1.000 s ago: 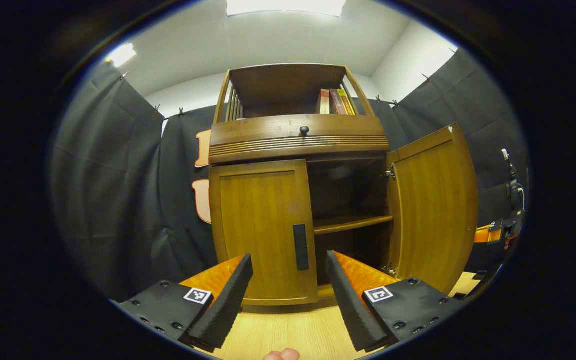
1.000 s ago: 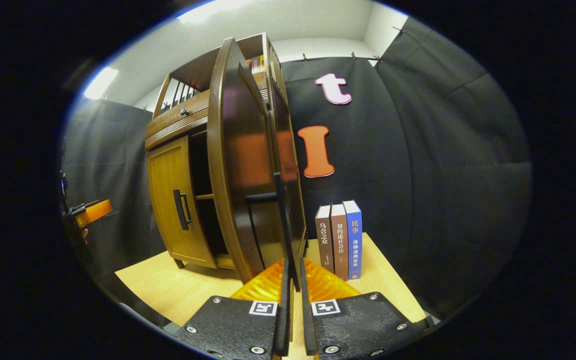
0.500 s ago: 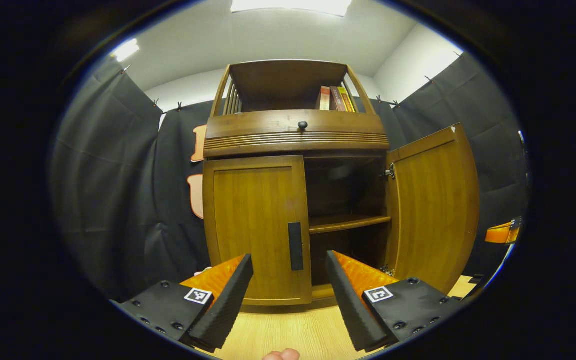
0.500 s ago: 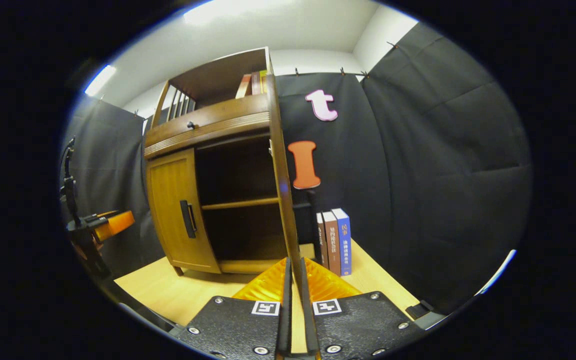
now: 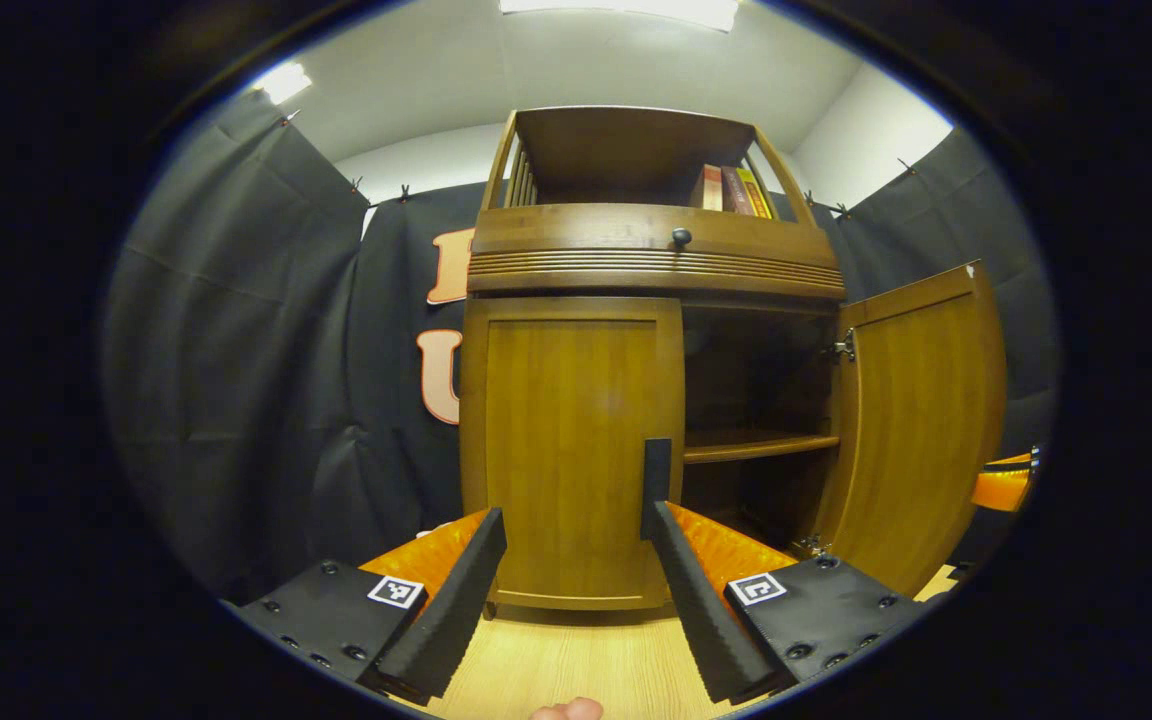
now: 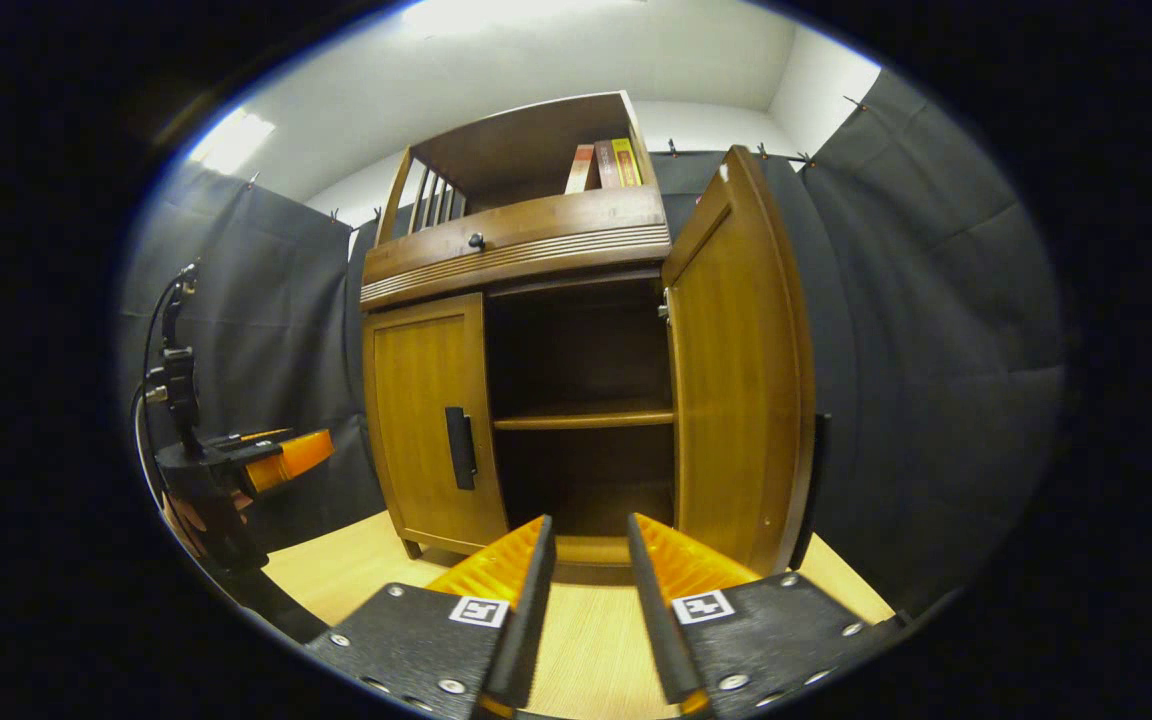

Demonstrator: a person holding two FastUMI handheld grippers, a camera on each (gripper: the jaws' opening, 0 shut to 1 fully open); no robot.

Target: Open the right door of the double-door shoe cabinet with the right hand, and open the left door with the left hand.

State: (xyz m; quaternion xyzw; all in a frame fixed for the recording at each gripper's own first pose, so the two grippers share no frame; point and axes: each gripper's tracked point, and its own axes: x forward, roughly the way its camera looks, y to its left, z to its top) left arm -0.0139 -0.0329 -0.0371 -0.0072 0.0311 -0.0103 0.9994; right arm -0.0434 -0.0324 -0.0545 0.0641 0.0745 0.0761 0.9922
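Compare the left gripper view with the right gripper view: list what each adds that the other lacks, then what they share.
Left gripper view alone: the left claw, fingers wide apart, lined up with the closed left door and close to its handle; a fingertip at the bottom edge.

Right gripper view alone: the right claw, open and holding nothing, and the hand holding the other gripper.

Shared: the cabinet, its open right door, the inner shelf, the books on top.

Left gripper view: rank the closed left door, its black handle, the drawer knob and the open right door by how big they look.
1. left door and right door: alike; fisheye and angle make ranking unsure
2. black handle
3. drawer knob
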